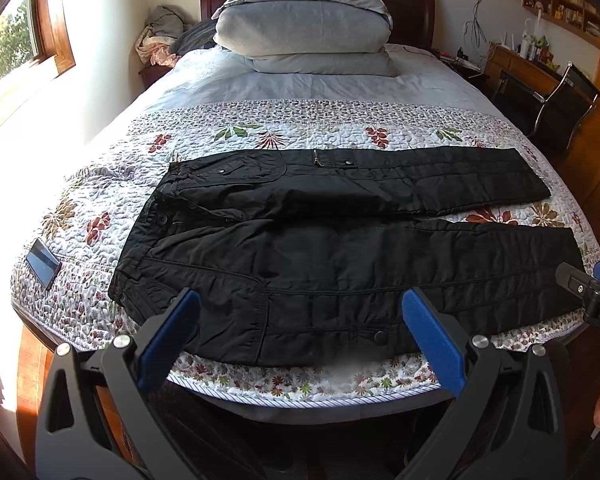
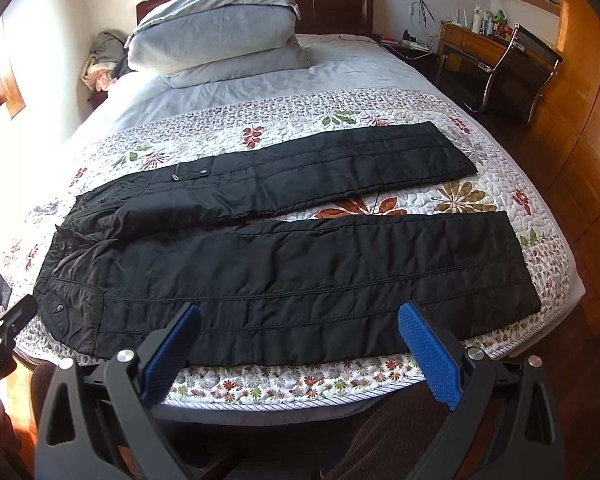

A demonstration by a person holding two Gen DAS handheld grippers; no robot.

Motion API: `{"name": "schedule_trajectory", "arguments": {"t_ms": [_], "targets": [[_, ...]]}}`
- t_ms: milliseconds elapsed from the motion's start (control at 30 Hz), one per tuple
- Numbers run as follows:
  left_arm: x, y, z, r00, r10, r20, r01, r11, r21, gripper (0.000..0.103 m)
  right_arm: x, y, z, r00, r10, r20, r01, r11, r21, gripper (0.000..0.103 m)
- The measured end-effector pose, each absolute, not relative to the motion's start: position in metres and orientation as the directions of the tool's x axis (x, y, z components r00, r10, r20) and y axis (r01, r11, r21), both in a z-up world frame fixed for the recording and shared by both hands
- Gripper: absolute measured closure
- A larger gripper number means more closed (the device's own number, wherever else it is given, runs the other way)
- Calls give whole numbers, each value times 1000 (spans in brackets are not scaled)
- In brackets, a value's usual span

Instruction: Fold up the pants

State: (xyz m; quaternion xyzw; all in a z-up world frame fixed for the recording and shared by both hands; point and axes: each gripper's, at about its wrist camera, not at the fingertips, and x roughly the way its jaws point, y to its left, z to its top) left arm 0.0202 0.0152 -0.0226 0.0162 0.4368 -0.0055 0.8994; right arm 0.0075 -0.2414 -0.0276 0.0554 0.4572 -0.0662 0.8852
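Observation:
Black padded pants [image 1: 340,248] lie flat across the foot of the bed, waistband to the left, two legs spread apart toward the right. They also show in the right wrist view [image 2: 292,264]. My left gripper [image 1: 300,304] is open and empty, held above the near leg close to the waist pocket. My right gripper [image 2: 300,320] is open and empty, above the near leg's lower edge. The right gripper's tip shows at the left wrist view's right edge [image 1: 588,288]. The left gripper's tip shows at the right wrist view's left edge [image 2: 4,320].
A floral quilt [image 1: 260,128] covers the bed. A phone [image 1: 42,262] lies near the left edge. Folded grey bedding [image 1: 304,28] is stacked at the headboard. A desk and chair [image 1: 556,96] stand to the right. Sunlight glares from the window on the left.

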Motion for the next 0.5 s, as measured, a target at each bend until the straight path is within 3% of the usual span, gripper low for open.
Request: {"name": "schedule_trajectory", "arguments": {"t_ms": [500], "targets": [[23,21,-26,617,12,-787,16,999,27,2,9,-243,-26,570,-74,-818,165,986,26,3]]}}
